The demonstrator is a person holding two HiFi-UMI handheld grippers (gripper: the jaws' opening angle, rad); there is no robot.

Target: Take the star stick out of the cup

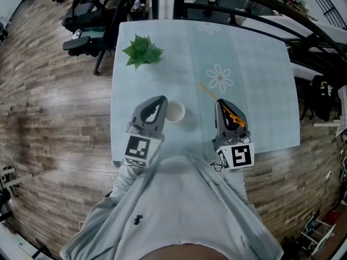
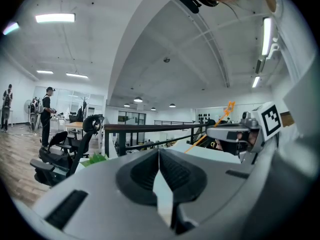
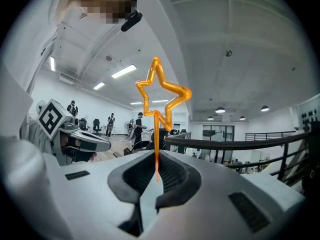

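Cup (image 1: 174, 111) in head view only

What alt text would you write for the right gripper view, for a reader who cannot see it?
The right gripper is shut on the thin stem of an orange star stick, whose hollow star stands upright against the ceiling. Behind is an open office with distant people.
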